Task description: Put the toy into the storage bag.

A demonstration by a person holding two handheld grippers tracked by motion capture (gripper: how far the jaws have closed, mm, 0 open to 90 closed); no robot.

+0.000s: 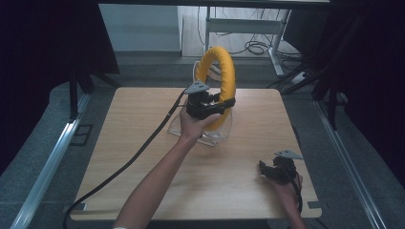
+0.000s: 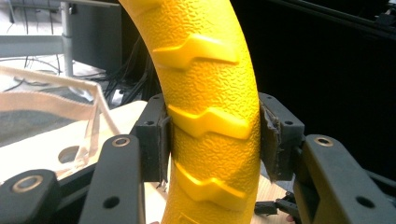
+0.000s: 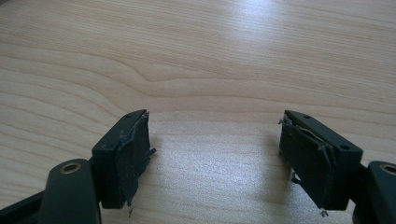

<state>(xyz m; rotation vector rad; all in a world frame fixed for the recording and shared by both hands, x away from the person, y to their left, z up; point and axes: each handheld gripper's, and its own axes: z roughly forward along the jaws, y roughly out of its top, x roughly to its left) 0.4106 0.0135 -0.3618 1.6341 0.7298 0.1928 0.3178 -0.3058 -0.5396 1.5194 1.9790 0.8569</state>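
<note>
One yellow ring (image 1: 223,71) with a pebbled, ridged tread stands upright on a clear plastic stand (image 1: 217,135) mid-table, clamped at its lower side by the left gripper (image 1: 227,104), while the right gripper (image 1: 263,167) rests near the wooden table's (image 1: 143,124) corner, jaws apart and empty.

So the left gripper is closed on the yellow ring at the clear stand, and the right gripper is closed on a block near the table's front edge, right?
Not quite. The left gripper does clamp the yellow ring at the clear stand, but the right gripper holds nothing: the right gripper view shows its jaws open over bare wooden table.
</note>
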